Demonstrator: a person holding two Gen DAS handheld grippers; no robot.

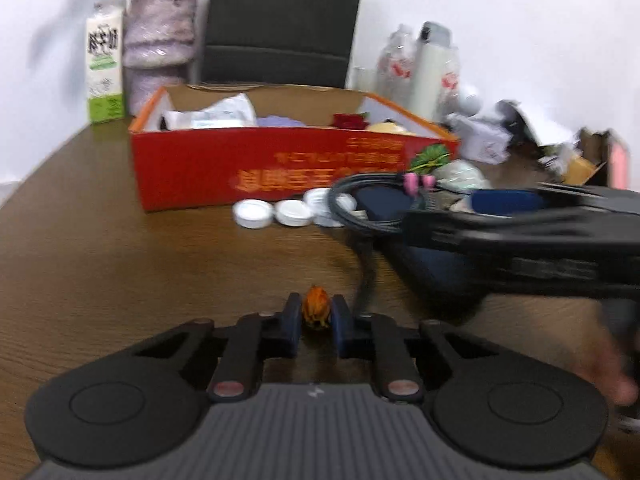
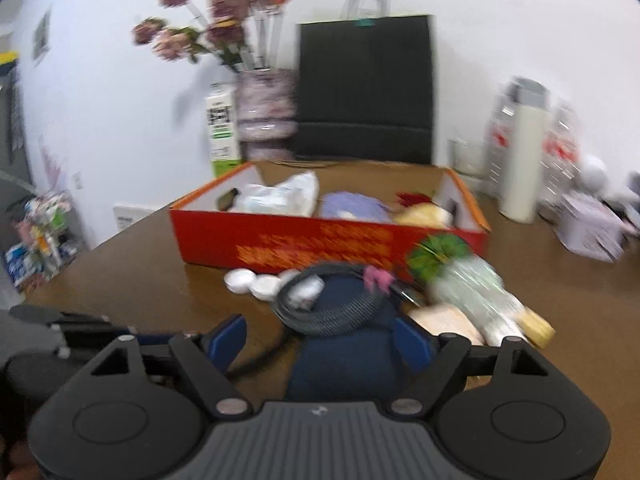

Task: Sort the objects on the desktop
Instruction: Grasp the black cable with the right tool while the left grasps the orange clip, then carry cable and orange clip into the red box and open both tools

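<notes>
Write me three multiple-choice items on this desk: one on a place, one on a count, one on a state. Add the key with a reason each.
1. Where do the round white plastic lids lie?
A. inside the box
B. on the brown wooden table in front of the red cardboard box
C. on the chair

2. How many white lids show clearly in a row in the left wrist view?
A. one
B. three
C. six

3. What are the left tongs doing?
A. standing wide open and empty
B. gripping a lid
C. shut on a small orange dried flower bud

Key: B, the lids rest on the tabletop against the box's front wall; B, three lids sit side by side there; C, the blue pads press the bud from both sides.
</notes>
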